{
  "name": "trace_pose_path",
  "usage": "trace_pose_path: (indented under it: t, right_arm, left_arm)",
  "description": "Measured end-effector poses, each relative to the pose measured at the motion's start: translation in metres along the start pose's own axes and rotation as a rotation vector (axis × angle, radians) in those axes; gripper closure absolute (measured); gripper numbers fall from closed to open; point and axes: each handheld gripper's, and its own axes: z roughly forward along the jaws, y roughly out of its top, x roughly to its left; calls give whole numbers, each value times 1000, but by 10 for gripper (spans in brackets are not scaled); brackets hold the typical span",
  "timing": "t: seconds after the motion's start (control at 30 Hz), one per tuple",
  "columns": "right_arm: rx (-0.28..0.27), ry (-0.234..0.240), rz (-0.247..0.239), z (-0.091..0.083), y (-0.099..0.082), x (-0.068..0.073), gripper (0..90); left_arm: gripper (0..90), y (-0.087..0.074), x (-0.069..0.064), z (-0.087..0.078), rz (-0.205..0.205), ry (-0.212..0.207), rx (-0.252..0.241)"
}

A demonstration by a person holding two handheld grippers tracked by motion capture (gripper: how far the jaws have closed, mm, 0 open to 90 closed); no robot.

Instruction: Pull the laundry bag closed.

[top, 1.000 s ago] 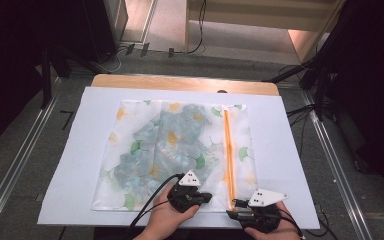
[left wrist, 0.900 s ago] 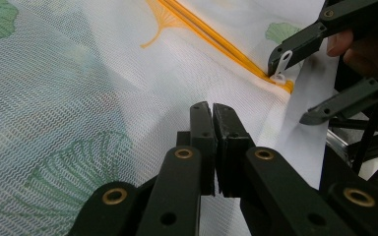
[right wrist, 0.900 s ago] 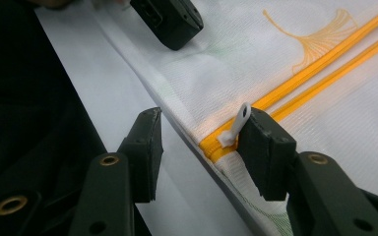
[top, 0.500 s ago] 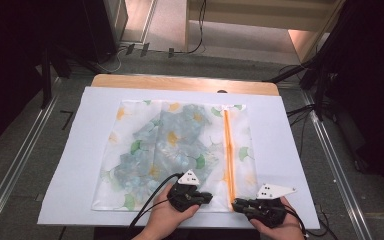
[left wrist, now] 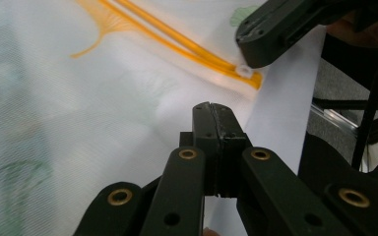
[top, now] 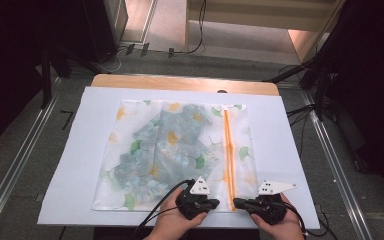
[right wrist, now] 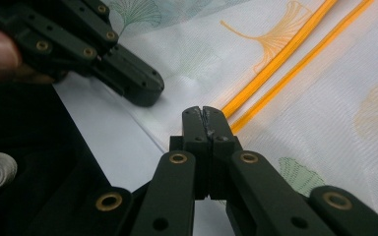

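A white mesh bag (top: 180, 150) printed with ginkgo leaves lies flat on the white sheet, with folded clothing inside. Its orange zipper (top: 228, 150) runs toward me on the right side. The zipper's small white pull (left wrist: 246, 71) sits at the near end. My right gripper (top: 236, 202) is shut with its tips on that pull. My left gripper (top: 215, 202) is shut just left of it, tips resting on the bag's near hem (left wrist: 236, 98). In the right gripper view the zipper's end is hidden behind my shut right gripper (right wrist: 204, 112). The left gripper (right wrist: 145, 96) lies beside it.
The white sheet (top: 80, 150) covers a wooden table (top: 180, 81) whose far edge shows. Metal rails (top: 25, 150) run along both sides on the floor. Cables (top: 305, 112) trail at the right and behind the table.
The right hand and its gripper have shifted slightly to the right at the near end of the zipper. The left gripper has stayed where it was.
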Motion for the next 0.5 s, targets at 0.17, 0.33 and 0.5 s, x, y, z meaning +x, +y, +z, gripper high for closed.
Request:
trace_pose_path:
  t: [0.17,0.33,0.5]
  right_arm:
    - [2,-2,10,0,0,0,900]
    - [1,-2,19,0,1,0,900]
    - [6,-10,19,0,1,1,900]
  left_arm:
    - [892,4,-6,7,5,-6,6]
    - [884,6,-9,11,2,-15,4]
    - [889,7,-11,13,-10,-20,4]
